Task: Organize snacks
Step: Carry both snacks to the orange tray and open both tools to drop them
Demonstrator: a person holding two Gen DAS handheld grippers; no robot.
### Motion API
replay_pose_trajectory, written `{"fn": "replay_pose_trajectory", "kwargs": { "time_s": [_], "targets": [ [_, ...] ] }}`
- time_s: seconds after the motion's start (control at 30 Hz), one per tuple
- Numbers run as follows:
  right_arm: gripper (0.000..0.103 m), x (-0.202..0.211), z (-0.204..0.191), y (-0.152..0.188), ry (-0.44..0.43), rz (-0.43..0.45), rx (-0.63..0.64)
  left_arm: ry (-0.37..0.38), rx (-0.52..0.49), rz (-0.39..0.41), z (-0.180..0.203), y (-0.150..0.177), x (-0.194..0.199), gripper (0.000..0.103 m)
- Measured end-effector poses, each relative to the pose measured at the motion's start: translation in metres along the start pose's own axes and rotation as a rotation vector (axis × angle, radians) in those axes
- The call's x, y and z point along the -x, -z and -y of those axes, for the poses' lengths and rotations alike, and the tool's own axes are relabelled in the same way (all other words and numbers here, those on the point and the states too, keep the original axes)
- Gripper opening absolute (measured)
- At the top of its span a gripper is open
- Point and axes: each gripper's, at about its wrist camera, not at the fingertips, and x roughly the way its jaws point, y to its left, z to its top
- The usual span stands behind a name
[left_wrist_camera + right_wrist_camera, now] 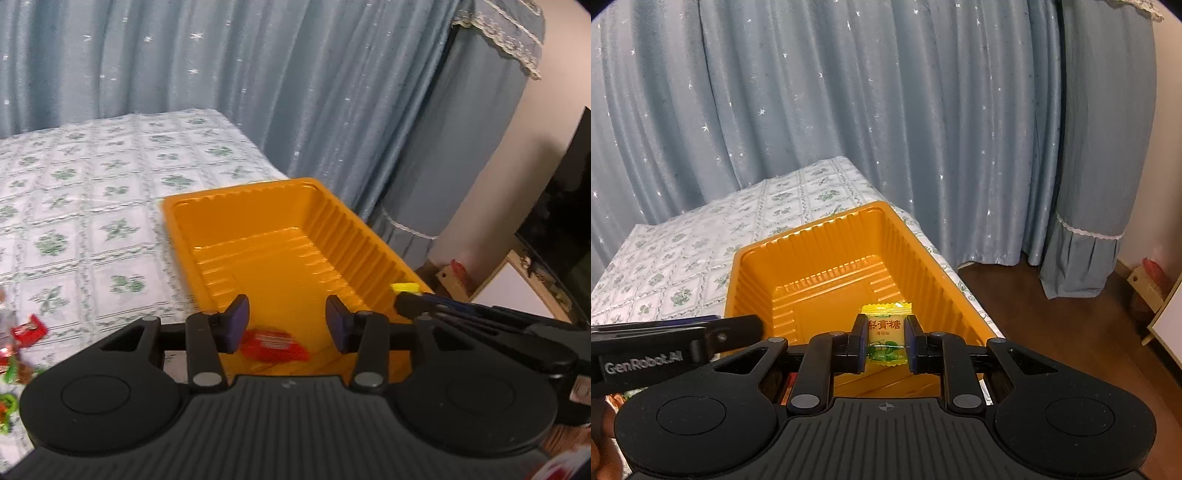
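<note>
From the left wrist view, the left gripper (287, 325) hangs over the near end of an orange plastic tray (373, 243), its jaws apart with a clear gap between the two blue pads (238, 321). Nothing is pinched between them. A red candy packet (275, 345) lies on the tray floor just below and between the pads, touching neither. The tray sits on a bench covered by a white cloth with green flower squares (92, 192), close to the bench's right edge. Apart from the red packet, the ribbed tray floor that shows is bare. At the far left of the bench lies a small heap of loose snacks (26, 334), red and green wrappers, well apart from the tray. The right gripper (406, 299) reaches in from the right over the tray's rim, with a bit of yellow wrapper showing at its tip. Blue curtains (258, 92) hang behind the bench.

From the right wrist view, the right gripper (886, 338) is closed on a yellow candy packet (886, 334) with green print and red lettering; both pads press its sides and the packet stands upright between them. It is held above the near part of the same tray (757, 266), not resting on the floor of it. The left gripper (701, 334) crosses in from the left edge, over the tray's near left corner. Beyond the tray, the cloth-covered bench (683, 254) runs back to the curtains (886, 110), and brown wooden floor (1052, 314) shows to the right.
</note>
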Motion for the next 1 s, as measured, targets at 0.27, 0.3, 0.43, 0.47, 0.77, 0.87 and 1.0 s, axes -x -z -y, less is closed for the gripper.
{"fn": "replay_pose_trajectory", "kwargs": {
  "time_s": [0.27, 0.3, 0.43, 0.47, 0.77, 0.87, 1.0],
  "targets": [
    [0.021, -0.003, -0.008, 0.0, -0.029, -0.011, -0.004, -0.043, 0.043, 0.011, -0.017, 0.007, 0.017, 0.042],
    [0.021, -0.003, -0.01, -0.001, -0.033, -0.01, -0.002, -0.047, 0.043, 0.013, -0.018, 0.008, 0.019, 0.042],
    [0.021, -0.005, -0.015, -0.003, -0.061, -0.009, -0.013, -0.053, 0.052, 0.02, -0.022, 0.008, 0.025, 0.042],
    [0.021, -0.006, -0.016, -0.005, -0.076, -0.007, -0.02, -0.056, 0.054, 0.021, -0.023, 0.009, 0.027, 0.042],
    [0.067, 0.008, -0.008, -0.01, -0.106, 0.037, -0.073, -0.1, 0.058, 0.036, -0.031, 0.017, 0.051, 0.044],
    [0.067, 0.019, -0.005, -0.006, -0.083, 0.028, -0.081, -0.116, 0.075, 0.031, -0.034, 0.023, 0.062, 0.047],
    [0.067, 0.037, -0.008, 0.003, -0.059, 0.016, -0.062, -0.126, 0.094, 0.03, -0.036, 0.031, 0.079, 0.047]
  ]
}}
